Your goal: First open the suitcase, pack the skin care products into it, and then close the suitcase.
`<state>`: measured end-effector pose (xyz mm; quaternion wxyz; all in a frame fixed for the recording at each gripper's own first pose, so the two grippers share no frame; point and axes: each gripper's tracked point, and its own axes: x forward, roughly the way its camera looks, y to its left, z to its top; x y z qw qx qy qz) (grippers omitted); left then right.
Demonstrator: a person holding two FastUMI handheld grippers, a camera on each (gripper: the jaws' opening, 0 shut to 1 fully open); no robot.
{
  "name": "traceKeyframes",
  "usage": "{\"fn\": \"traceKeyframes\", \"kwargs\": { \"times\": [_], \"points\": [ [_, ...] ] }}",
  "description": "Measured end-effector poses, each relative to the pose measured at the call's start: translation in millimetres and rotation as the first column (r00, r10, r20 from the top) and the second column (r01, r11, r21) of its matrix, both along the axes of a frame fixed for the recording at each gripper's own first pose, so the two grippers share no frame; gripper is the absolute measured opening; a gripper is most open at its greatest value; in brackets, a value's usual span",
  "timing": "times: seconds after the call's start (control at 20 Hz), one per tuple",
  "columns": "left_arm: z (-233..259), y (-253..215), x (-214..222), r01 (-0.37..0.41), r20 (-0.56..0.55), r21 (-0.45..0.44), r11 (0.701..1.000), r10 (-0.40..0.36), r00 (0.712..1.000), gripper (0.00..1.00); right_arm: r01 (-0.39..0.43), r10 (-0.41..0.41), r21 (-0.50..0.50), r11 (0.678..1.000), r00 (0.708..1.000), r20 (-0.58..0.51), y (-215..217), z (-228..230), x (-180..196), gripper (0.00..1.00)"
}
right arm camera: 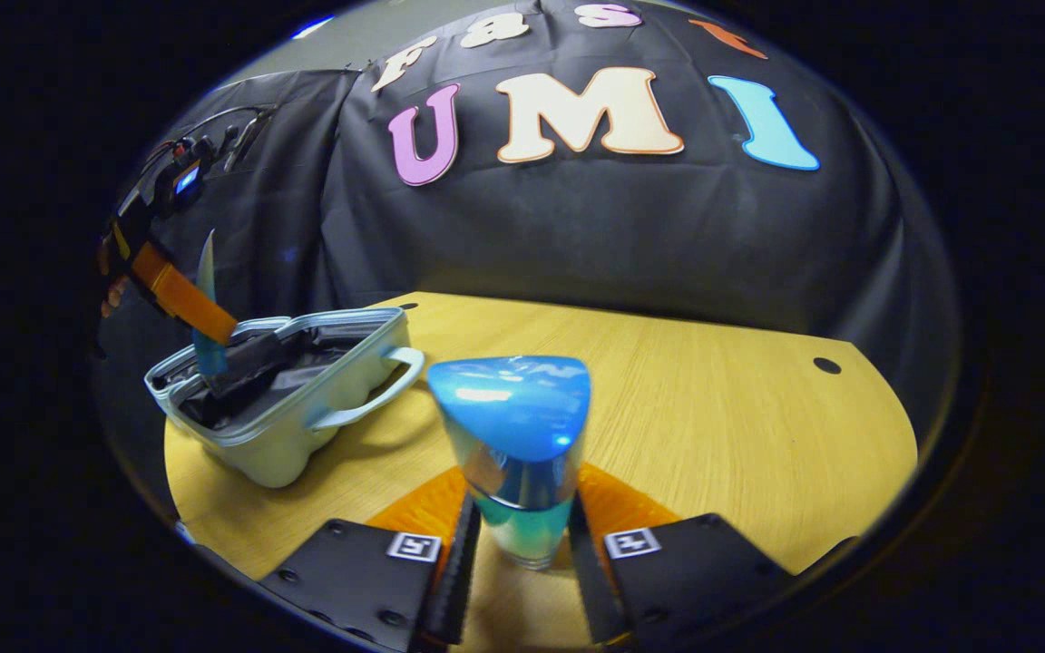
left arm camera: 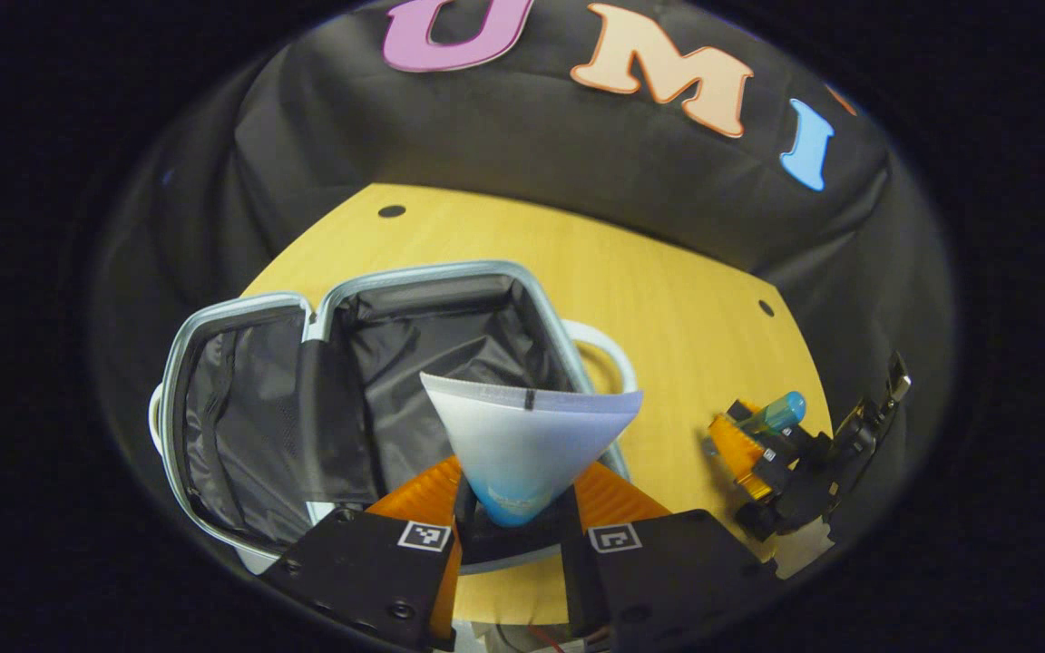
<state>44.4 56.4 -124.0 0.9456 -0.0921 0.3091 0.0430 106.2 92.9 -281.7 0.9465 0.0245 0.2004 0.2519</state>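
Jaws of both grippers pinch product: my left gripper point(left arm camera: 515, 512) clamps a white-and-blue squeeze tube point(left arm camera: 527, 444) over the open pale-green suitcase point(left arm camera: 241, 381) at 10 o'clock; my right gripper point(right arm camera: 522, 544) clamps a blue-capped translucent bottle point(right arm camera: 513, 444) upright on the wooden worktop point(right arm camera: 713, 435).

A light yellow wooden tabletop point(right arm camera: 713, 408) with rounded far corners carries small dark round holes near its far edge. Creased black cloth wall point(right arm camera: 595, 236) drapes close behind it, folding around the left side.
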Motion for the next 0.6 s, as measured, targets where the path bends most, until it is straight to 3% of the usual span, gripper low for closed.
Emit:
{"fn": "traceKeyframes", "kwargs": {
  "times": [0.25,0.6],
  "points": [
    [-29.3,22.8,-6.1,0.02,-0.189,-0.017,1.0,-0.023,0.982,0.41,-0.003,0.003,-0.028,1.0,1.0,-0.004,0.7,-0.7,0.5,0.46],
    [-61.6,42.5,-12.5,0.03,-0.395,-0.02,0.999,-0.035,0.918,0.41,0.038,-0.039,-0.062,0.997,0.999,-0.02,-3.1,-2.0,2.5,0.43]
  ]
}}
